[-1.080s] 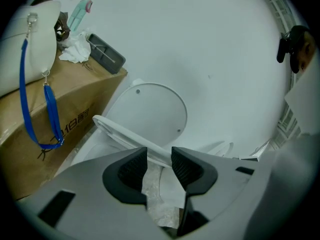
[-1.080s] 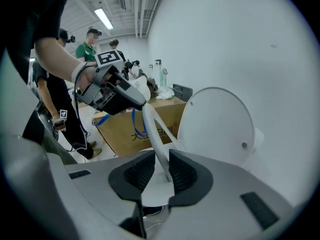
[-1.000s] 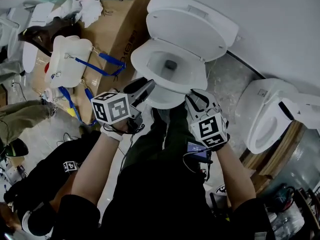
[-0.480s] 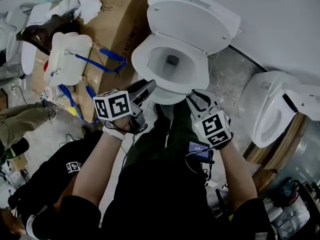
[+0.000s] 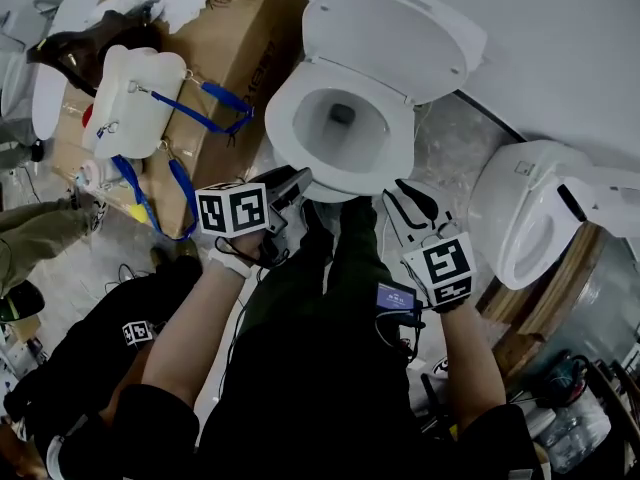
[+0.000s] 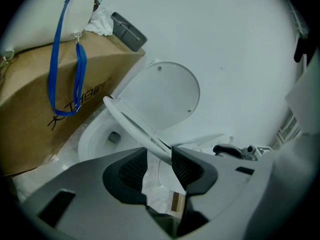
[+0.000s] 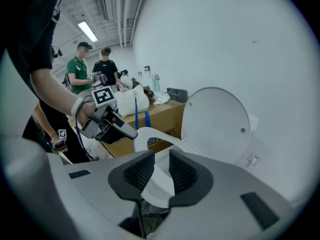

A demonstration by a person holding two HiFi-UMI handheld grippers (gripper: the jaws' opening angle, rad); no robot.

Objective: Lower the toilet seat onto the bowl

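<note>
right gripper (image 7: 161, 156) has drifted down and outward a bit in the head view since a second ago, left gripper (image 6: 159, 154) barely budged. the toilet seat (image 7: 155, 134) sits tilted above the bowl (image 6: 92, 139), with the lid (image 5: 390, 28) up behind it. right jaws are pinching its front rim, while left jaws are spread with the rim running between them.

The toilet seat (image 5: 281, 118) and lid (image 5: 395, 33) are smooth, glossy white plastic. The box (image 5: 240, 48) is matt brown cardboard. The right gripper (image 7: 160, 156) is matt grey plastic with ribbed black pads (image 7: 137, 173).
</note>
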